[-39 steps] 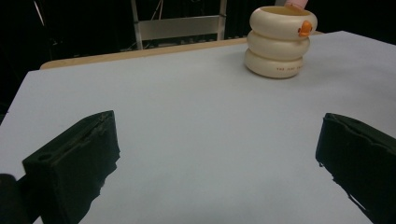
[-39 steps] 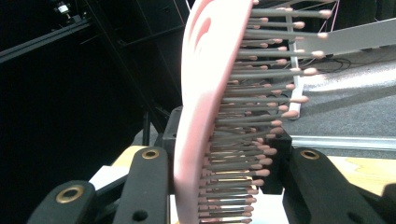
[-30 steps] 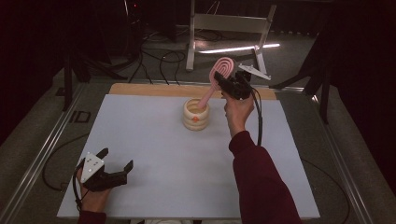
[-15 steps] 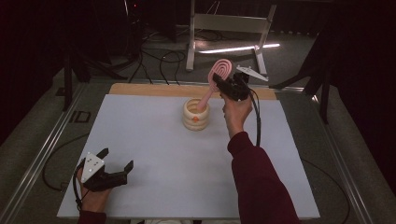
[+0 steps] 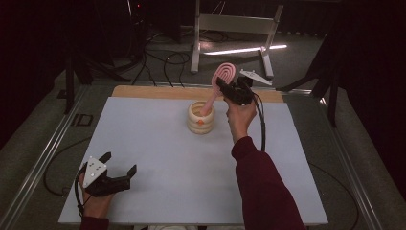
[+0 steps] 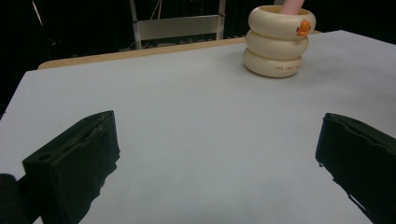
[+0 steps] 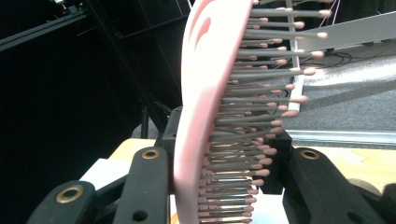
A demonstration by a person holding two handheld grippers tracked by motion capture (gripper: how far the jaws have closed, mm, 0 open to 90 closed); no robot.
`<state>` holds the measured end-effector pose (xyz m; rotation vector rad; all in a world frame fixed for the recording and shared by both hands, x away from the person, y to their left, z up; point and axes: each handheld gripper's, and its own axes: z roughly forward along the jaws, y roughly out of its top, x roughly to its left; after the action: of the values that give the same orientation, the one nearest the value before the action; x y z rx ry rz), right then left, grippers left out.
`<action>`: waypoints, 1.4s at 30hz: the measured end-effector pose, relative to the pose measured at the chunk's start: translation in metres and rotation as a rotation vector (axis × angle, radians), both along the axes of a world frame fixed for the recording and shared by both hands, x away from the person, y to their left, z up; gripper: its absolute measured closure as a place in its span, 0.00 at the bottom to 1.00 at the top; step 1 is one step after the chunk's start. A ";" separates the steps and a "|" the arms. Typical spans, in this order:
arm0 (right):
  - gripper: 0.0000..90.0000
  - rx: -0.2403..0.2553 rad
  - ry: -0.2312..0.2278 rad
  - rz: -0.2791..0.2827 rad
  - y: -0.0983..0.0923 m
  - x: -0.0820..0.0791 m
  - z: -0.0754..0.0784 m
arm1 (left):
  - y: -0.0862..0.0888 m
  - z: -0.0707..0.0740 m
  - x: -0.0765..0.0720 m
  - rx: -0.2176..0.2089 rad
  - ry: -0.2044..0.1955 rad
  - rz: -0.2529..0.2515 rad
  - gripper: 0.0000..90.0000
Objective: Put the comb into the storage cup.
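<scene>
Right claw [image 5: 225,87] clenched on the head of a pink hairbrush [image 5: 224,74], whose handle slants down from the claw into a cream ringed holder [image 5: 200,117] just below it. Left claw [image 5: 119,165], released, rests on the table [image 5: 158,158], well apart from the holder.

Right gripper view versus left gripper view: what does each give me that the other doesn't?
The right gripper view gives the pink hairbrush head close up, grey bristles with pink tips, clamped between the right claw jaws. The left gripper view gives the cream ringed holder with its orange mark, standing on the pale table, and the left claw open with nothing in it. Both share the hairbrush, its handle poking from the holder, and the table's wooden far edge.
</scene>
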<state>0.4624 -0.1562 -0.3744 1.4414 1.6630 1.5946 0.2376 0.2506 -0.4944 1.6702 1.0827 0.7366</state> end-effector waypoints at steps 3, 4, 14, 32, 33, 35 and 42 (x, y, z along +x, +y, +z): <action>0.71 0.000 0.001 -0.001 0.001 0.000 -0.002 | 0.000 0.000 0.000 0.001 -0.001 0.000 0.00; 0.71 0.000 0.002 -0.001 0.001 0.000 -0.002 | 0.000 0.000 0.000 0.001 -0.001 0.000 0.00; 0.71 -0.005 0.002 0.004 0.006 -0.001 -0.005 | 0.000 0.000 0.000 0.003 0.000 0.000 0.00; 0.71 -0.007 0.007 0.007 0.014 -0.002 -0.010 | 0.000 0.000 0.000 0.000 0.000 0.002 0.00; 0.71 -0.004 0.008 0.007 0.014 -0.002 -0.011 | 0.000 0.000 0.000 0.000 0.000 0.002 0.00; 0.71 -0.005 0.009 0.005 0.014 -0.002 -0.011 | 0.000 0.000 0.000 -0.001 0.000 0.002 0.00; 0.71 -0.015 0.008 0.008 0.016 -0.002 -0.013 | 0.000 0.000 0.000 0.000 0.000 0.001 0.00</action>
<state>0.4599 -0.1400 -0.3874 1.4368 1.6839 1.5797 0.2374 0.2509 -0.4943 1.6704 1.0840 0.7373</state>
